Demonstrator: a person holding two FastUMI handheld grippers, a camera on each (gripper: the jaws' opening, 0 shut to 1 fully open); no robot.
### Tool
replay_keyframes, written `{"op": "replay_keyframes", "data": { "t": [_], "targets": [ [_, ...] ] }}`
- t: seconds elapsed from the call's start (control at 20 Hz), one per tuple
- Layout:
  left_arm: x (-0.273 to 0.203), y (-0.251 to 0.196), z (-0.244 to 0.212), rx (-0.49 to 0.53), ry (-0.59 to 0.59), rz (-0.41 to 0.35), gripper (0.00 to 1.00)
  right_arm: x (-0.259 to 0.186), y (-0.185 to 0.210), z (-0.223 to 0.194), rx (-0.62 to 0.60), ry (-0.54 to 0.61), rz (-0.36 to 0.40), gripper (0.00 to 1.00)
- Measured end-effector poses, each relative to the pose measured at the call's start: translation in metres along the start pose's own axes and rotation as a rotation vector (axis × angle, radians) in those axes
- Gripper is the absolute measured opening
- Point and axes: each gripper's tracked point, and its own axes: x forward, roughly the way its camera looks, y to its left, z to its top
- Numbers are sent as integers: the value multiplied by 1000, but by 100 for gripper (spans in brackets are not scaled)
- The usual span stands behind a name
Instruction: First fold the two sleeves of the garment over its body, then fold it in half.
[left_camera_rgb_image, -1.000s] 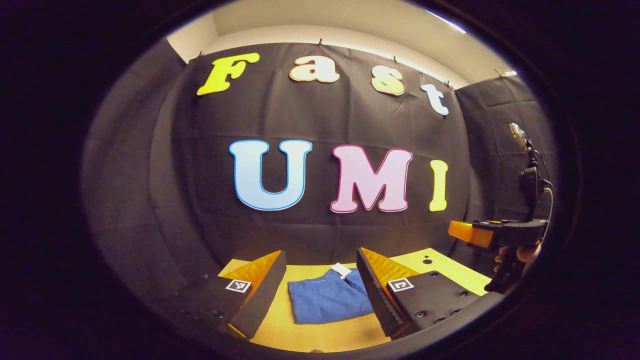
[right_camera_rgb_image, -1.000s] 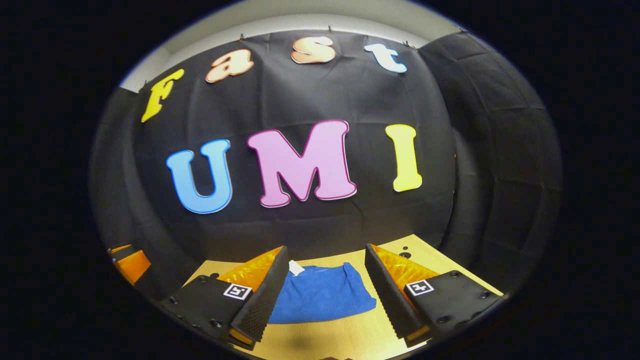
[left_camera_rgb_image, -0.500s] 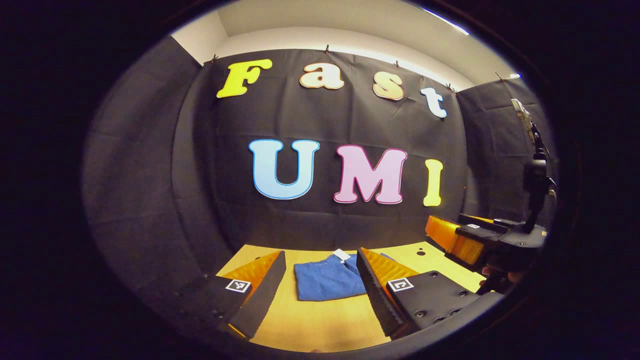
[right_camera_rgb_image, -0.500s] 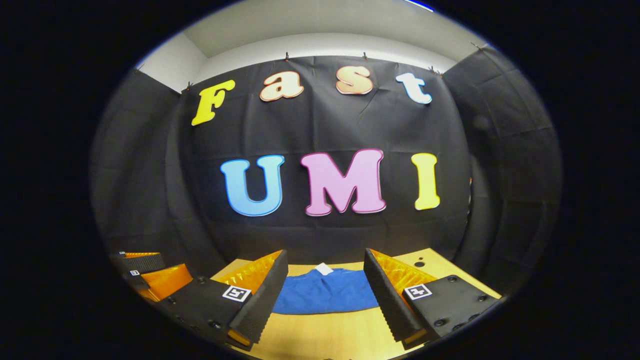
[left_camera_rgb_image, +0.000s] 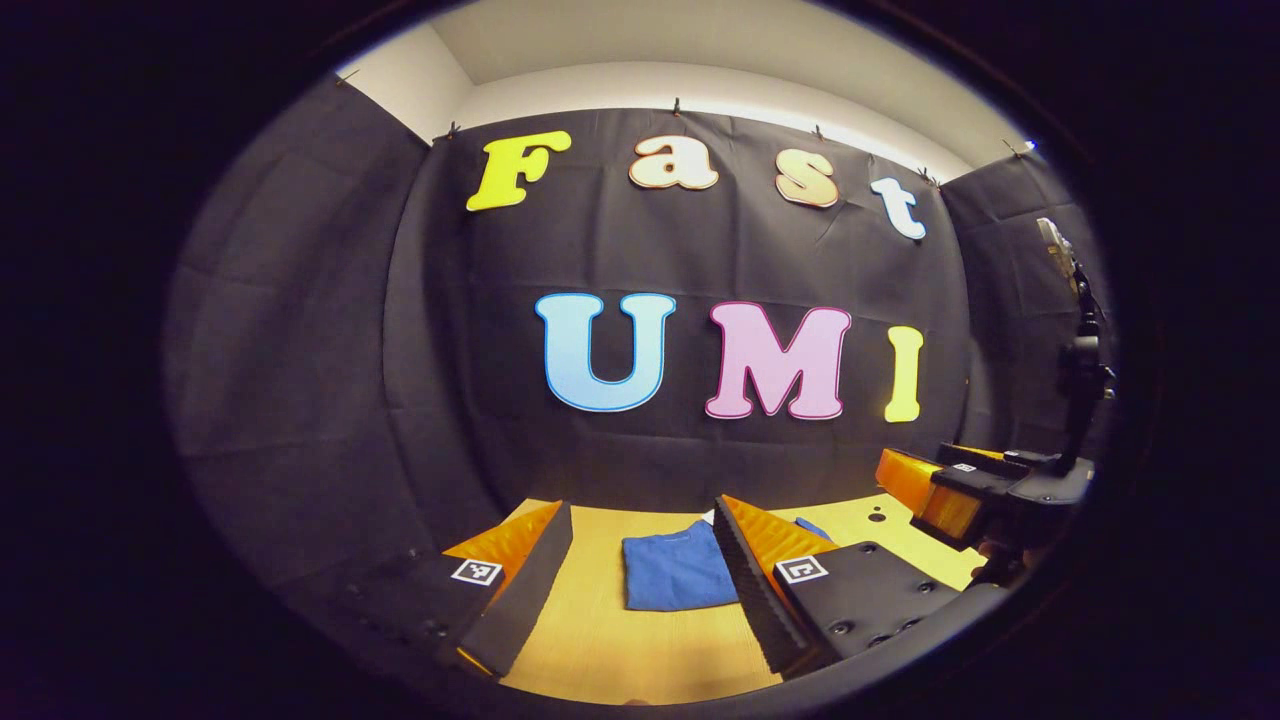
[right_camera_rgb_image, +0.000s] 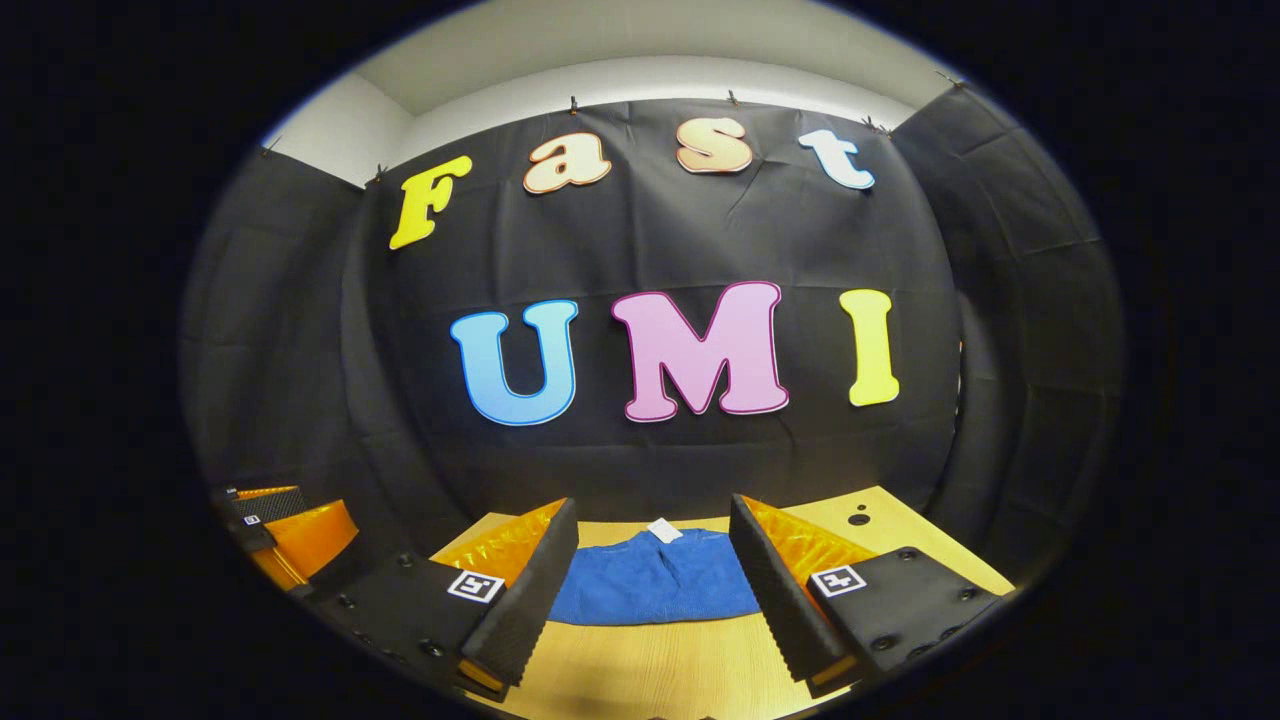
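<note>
1. Your left gripper (left_camera_rgb_image: 640, 585) is spread wide w/ nothing between its fingers, held above the table (left_camera_rgb_image: 620, 650).
2. Your right gripper (right_camera_rgb_image: 650, 600) is spread wide too, also holding nothing, above the table (right_camera_rgb_image: 640, 670).
3. The blue garment (left_camera_rgb_image: 677, 571) lies folded in a compact block on the table, ahead of both grippers & near the back wall; neither gripper touches it.
4. In the right gripper view the garment (right_camera_rgb_image: 655, 590) sits between the 2 fingers' line of sight, w/ a small white tag (right_camera_rgb_image: 663, 530) at its far edge.
5. In the left gripper view you can see the right gripper (left_camera_rgb_image: 925, 495) off to the right, apart from the garment.
6. In the right gripper view the left gripper (right_camera_rgb_image: 285, 525) is at the left edge.
</note>
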Motion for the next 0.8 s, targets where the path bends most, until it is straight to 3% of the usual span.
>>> {"op": "replay_keyframes", "data": {
  "t": [0.3, 0.65, 0.8],
  "targets": [
    [-5, 2, 21, 6, -23, 40, 82, 3, 13, 7, -26, -47, 56, 95],
    [-18, 17, 72, 5, -81, 103, 82, -1, 38, -15, -58, 1, 143, 95],
    [-16, 23, 86, -19, -44, 108, 82, 3, 42, -9, -40, -34, 157, 95]
  ]
}}
